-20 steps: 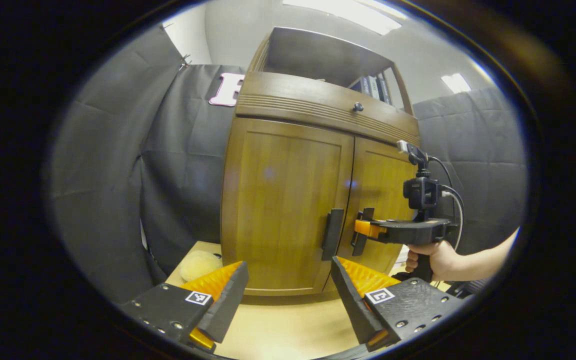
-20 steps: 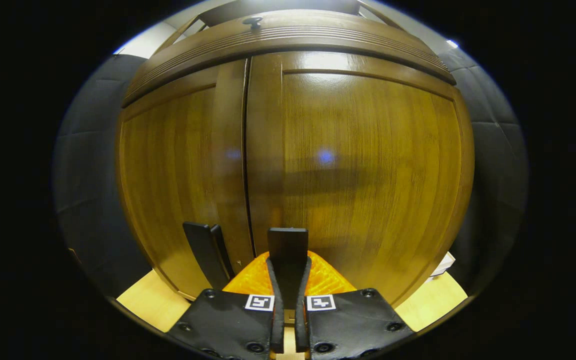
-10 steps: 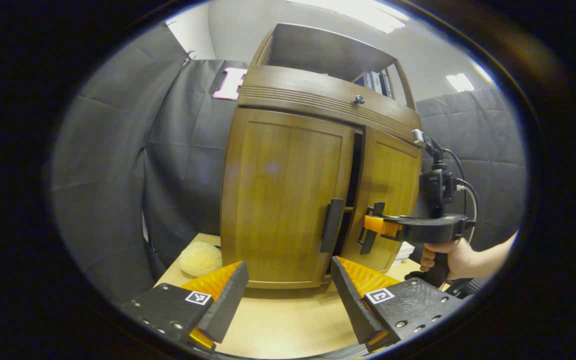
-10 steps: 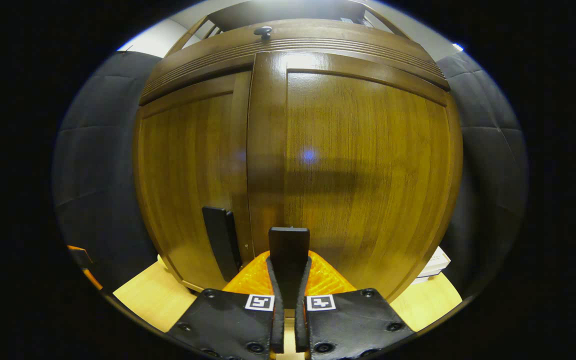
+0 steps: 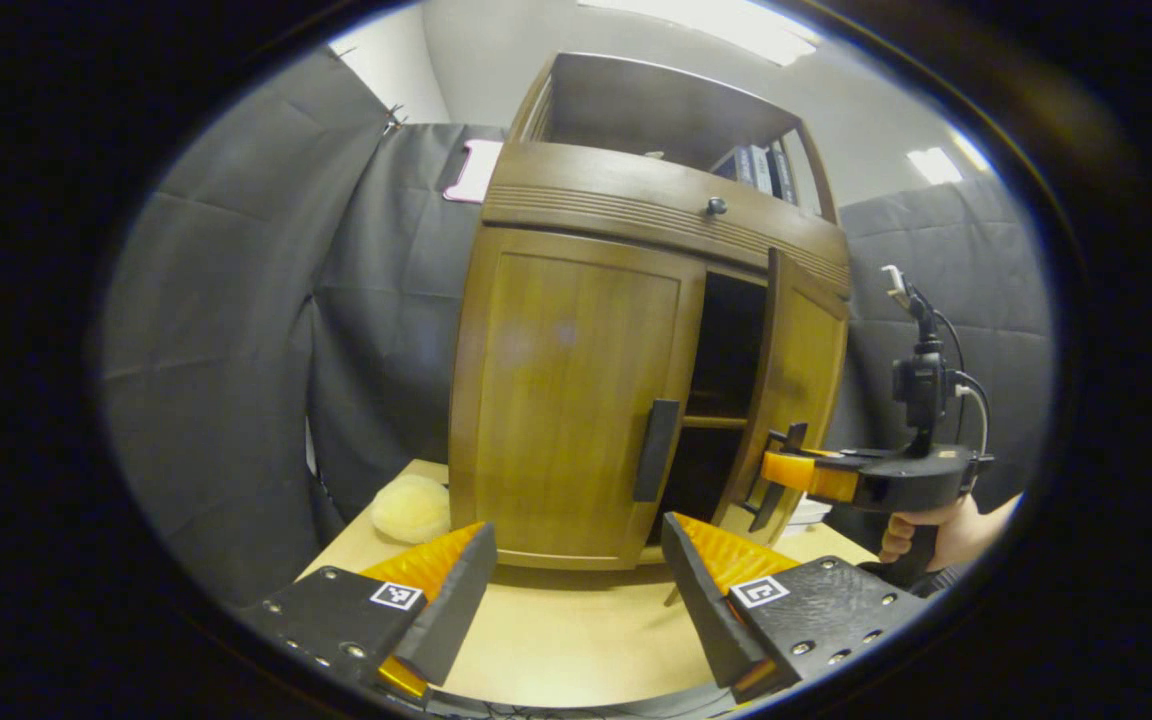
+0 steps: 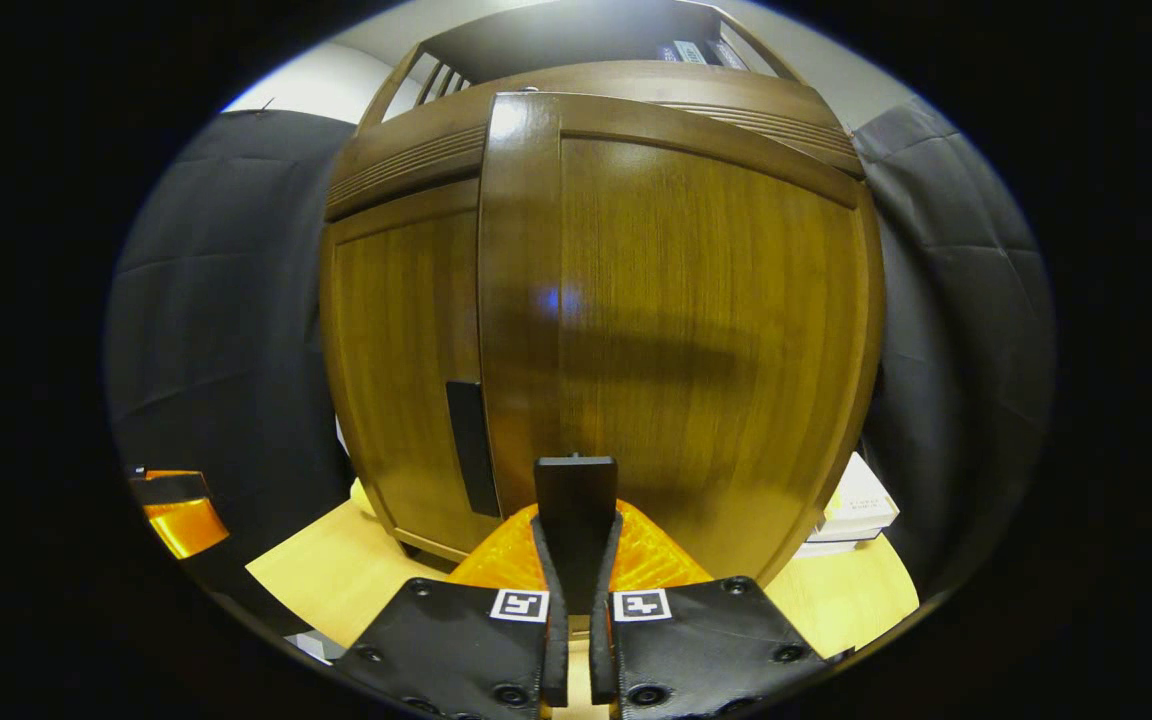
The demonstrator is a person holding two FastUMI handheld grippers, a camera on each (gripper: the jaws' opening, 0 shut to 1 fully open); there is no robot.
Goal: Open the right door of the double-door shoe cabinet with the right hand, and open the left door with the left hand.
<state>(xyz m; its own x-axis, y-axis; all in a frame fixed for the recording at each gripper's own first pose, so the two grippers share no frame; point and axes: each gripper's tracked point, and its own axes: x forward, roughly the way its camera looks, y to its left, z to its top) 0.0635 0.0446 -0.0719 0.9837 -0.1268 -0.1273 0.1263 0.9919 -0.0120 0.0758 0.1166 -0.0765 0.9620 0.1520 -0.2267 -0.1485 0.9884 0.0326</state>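
Shoe cabinet (image 5: 576,380): brown wood, two doors, standing on a pale table (image 5: 556,640), centre of the left gripper view.

Right door (image 5: 798,390): swung partly open, dark interior showing in the gap right of centre. It also takes up the middle of the right gripper view (image 6: 676,340).

Right door handle (image 6: 576,500): dark upright bar, low centre of the right gripper view, clamped between both fingers of the right gripper (image 6: 576,560). That gripper also appears at the right edge of the left gripper view (image 5: 786,468), held by a hand (image 5: 936,530).

Left door (image 5: 566,390): flat against the cabinet, closed. Its dark handle (image 5: 656,450) sits at the door's inner edge, untouched.

Left gripper (image 5: 576,570): bottom of the left gripper view, fingers wide apart, holding nothing, well short of the cabinet.

Drawer knob (image 5: 715,206): small, dark, on the band above the doors.

Yellow fluffy object (image 5: 412,506): on the table, lower left, beside the cabinet.

Books (image 5: 758,165): upright on the open shelf, upper right.
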